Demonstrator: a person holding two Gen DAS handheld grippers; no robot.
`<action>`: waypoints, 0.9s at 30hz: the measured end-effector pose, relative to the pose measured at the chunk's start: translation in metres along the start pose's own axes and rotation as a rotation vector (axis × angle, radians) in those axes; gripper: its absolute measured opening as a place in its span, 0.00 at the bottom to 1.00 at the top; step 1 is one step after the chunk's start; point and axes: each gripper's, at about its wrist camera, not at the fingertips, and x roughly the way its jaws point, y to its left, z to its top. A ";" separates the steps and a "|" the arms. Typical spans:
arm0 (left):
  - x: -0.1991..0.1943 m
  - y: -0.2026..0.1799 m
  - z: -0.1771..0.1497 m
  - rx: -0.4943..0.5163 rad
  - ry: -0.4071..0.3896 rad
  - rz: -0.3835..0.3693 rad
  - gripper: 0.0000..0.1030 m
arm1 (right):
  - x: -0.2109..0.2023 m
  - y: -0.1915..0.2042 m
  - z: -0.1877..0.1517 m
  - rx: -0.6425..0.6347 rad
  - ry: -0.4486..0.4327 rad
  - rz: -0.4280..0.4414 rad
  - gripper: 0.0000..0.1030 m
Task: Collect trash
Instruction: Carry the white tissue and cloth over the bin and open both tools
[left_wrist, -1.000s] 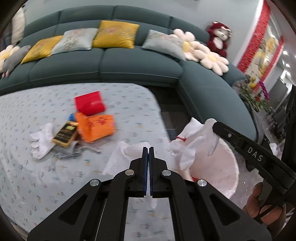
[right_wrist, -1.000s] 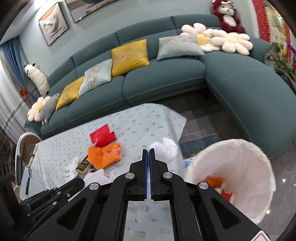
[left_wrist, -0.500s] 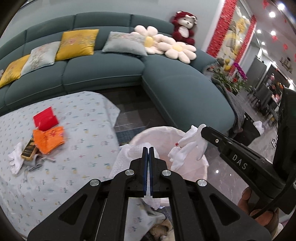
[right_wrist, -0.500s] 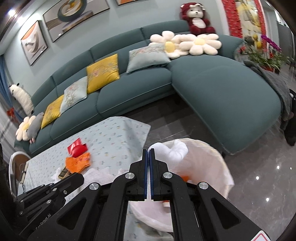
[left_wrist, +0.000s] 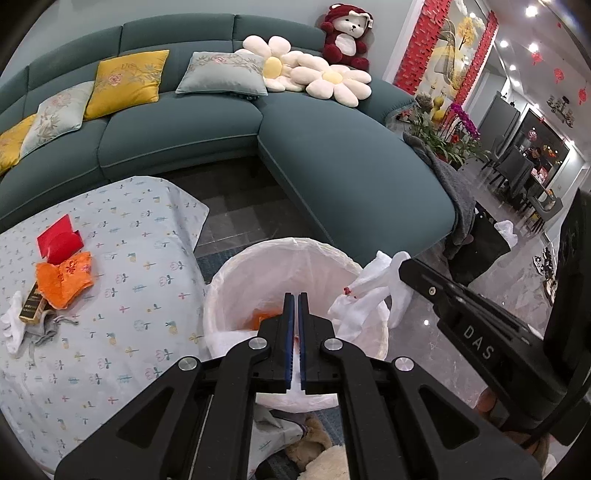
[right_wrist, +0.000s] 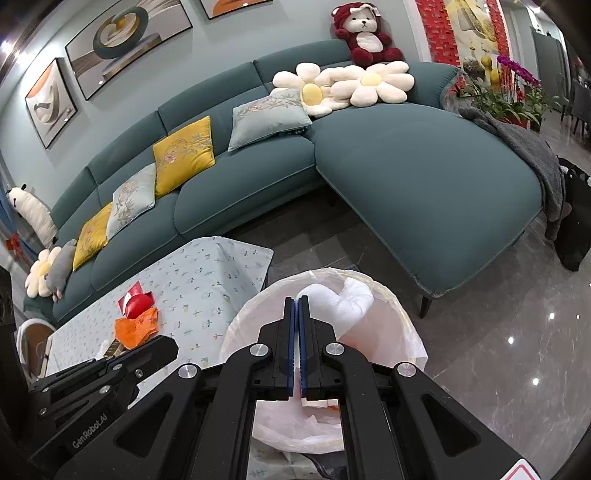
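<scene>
A white-lined trash bin (left_wrist: 229, 280) (right_wrist: 402, 314) stands on the floor by the table's corner, with orange trash (left_wrist: 264, 317) inside. My left gripper (left_wrist: 294, 299) is over the bin with its jaws together; the white tissue it held no longer shows between them. My right gripper (right_wrist: 296, 304) is shut on a white crumpled glove (right_wrist: 343, 301) and holds it above the bin; it also shows in the left wrist view (left_wrist: 373, 291). More trash lies on the table: an orange wrapper (left_wrist: 64, 278), a red packet (left_wrist: 59, 238), a gold-black box (left_wrist: 31, 304) and a white glove (left_wrist: 13, 325).
The table (left_wrist: 122, 332) has a light floral cloth and sits left of the bin. A teal sectional sofa (left_wrist: 332, 147) with cushions curves behind. Dark glossy floor (right_wrist: 498, 350) lies right. A black bag (left_wrist: 480, 243) sits by the sofa end.
Both grippers swung from over the table to above the bin. The white tissue seen at the left gripper's tips earlier is no longer there. The right gripper still holds its glove.
</scene>
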 end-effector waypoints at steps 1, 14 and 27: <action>0.000 0.000 0.001 -0.003 -0.001 0.003 0.03 | 0.000 -0.001 0.000 0.001 0.000 0.000 0.02; -0.006 0.012 -0.001 -0.042 -0.022 0.057 0.43 | 0.006 0.007 -0.001 -0.017 0.013 0.003 0.04; -0.021 0.042 -0.007 -0.098 -0.039 0.103 0.54 | 0.002 0.028 0.000 -0.048 0.000 -0.012 0.27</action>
